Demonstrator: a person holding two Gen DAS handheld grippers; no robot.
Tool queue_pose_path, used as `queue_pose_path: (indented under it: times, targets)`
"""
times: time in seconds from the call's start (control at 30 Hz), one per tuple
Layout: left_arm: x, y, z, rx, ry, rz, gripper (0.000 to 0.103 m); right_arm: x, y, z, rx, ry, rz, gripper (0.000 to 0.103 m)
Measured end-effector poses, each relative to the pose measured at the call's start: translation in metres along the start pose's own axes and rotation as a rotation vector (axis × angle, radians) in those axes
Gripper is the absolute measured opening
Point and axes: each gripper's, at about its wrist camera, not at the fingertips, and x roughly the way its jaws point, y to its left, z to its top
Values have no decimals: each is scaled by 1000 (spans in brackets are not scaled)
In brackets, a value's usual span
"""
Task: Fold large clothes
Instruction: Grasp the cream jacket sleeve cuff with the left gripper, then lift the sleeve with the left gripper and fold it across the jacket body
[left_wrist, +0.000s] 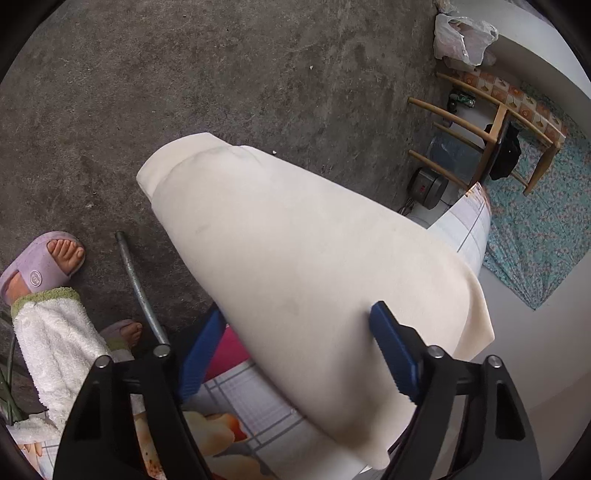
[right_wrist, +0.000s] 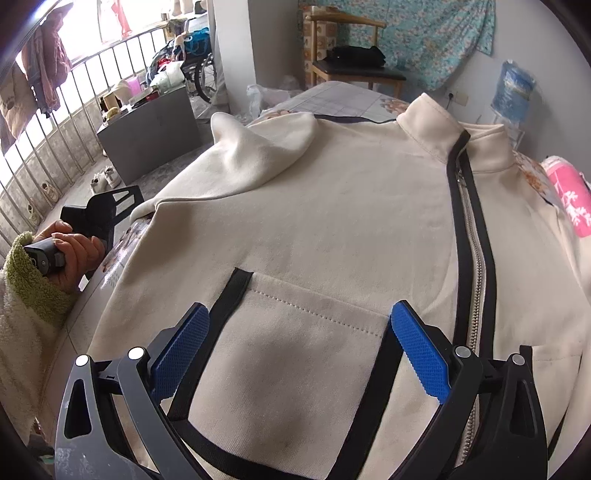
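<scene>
Left wrist view: left gripper (left_wrist: 295, 339) has its fingers spread around the sleeve (left_wrist: 280, 240) hanging off the table (left_wrist: 236, 402), no pinch yet. Right gripper (right_wrist: 297, 347) hovers spread over the jacket (right_wrist: 332, 206). Guessing sleeve fold-in: pinch, then carry it across

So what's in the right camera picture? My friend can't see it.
A cream jacket with a black-edged zip lies flat on a table, one sleeve folded over its chest. The right hand-held gripper hovers open above its pocket. At the left edge, a hand holds the other gripper.
</scene>
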Motion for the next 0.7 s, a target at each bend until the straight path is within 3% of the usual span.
queue_pose_path:
  times: [0.03, 0.1, 0.17, 0.27, 0.37, 0.43, 0.53, 0.63, 0.7]
  targets:
    - [-1, -2, 2, 5, -8, 2, 57, -1, -1, 1, 2, -5, -3, 95]
    - [-5, -10, 4, 57, -38, 44, 30, -3, -2, 2, 2, -16, -10, 95]
    - [-15, -26, 2, 159, -113, 115, 16, -6, -5, 4, 0, -30, -20, 95]
    - [-43, -62, -18, 351, -282, 215, 9, -13, -9, 8, -1, -53, -38, 95]
    - [-73, -110, -59, 567, -483, 317, 8, -21, -15, 12, 2, -73, -56, 95]
    - [-84, -149, -108, 770, -631, 404, 8, -29, -18, 14, 4, -90, -71, 95]
    - [-74, -200, -211, 1170, -835, 525, 9, -45, -26, 17, 11, -124, -109, 95]
    - [-43, -221, -309, 1511, -886, 574, 9, -62, -37, 14, 26, -155, -146, 95]
    - [-17, -224, -358, 1664, -847, 591, 12, -73, -46, 12, 40, -172, -170, 95]
